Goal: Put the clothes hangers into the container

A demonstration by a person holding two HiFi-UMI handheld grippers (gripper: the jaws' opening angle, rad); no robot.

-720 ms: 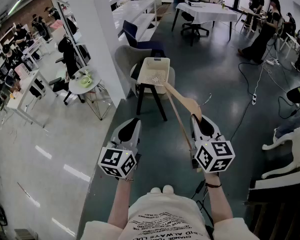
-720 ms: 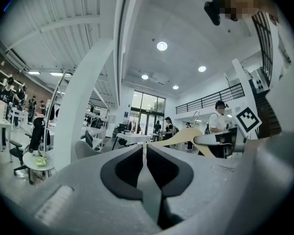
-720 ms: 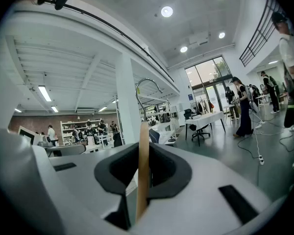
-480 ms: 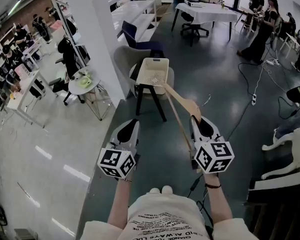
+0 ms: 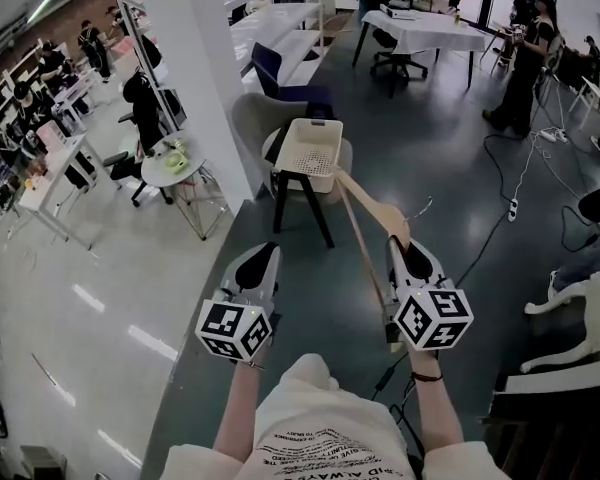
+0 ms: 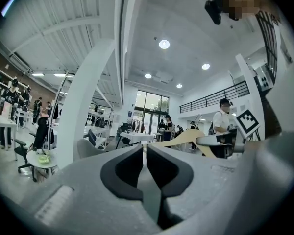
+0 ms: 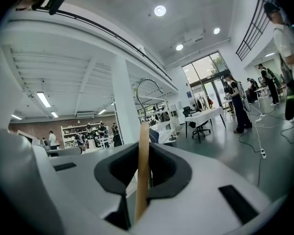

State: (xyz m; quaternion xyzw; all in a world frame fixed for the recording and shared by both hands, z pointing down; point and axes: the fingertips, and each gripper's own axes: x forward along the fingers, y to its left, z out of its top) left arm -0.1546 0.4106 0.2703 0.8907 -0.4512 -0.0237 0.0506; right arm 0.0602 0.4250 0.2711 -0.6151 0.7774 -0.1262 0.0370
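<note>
Cream shirt (image 5: 325, 438) at the near edge, both forearms reaching out ahead.

Left gripper (image 5: 262, 255): held level over the dark floor (image 5: 450, 168). Jaws pressed together, nothing between them. Its own view shows only a thin seam between the pads.

Right gripper (image 5: 401, 250): just right of the left one and about as far out. Jaws pinching a pale wooden clothes hanger (image 5: 378, 211). In the right gripper view the wood stands edge-on between the pads, both against it, with the metal hook (image 7: 146, 89) curving up beyond.

In the head view the hanger runs from beside the right marker cube (image 5: 433, 317) away and to the left. Its far end points at the near right corner of the container. Cannot tell whether it reaches over the rim. Hanger is held in the air, not in the container.

Container (image 5: 309, 151): cream perforated basket on a black-legged stool (image 5: 280, 203), centre, beyond both grippers.

Grey chair (image 5: 248, 118) just behind the stool. White column (image 5: 195, 78) to the left, and a round white side table (image 5: 168, 168) left of that.

Far: tabletop with a white cloth (image 5: 427, 28). A person in dark clothing (image 5: 520, 63) stands far right. Cables (image 5: 510, 183) trail over the floor on the right.
</note>
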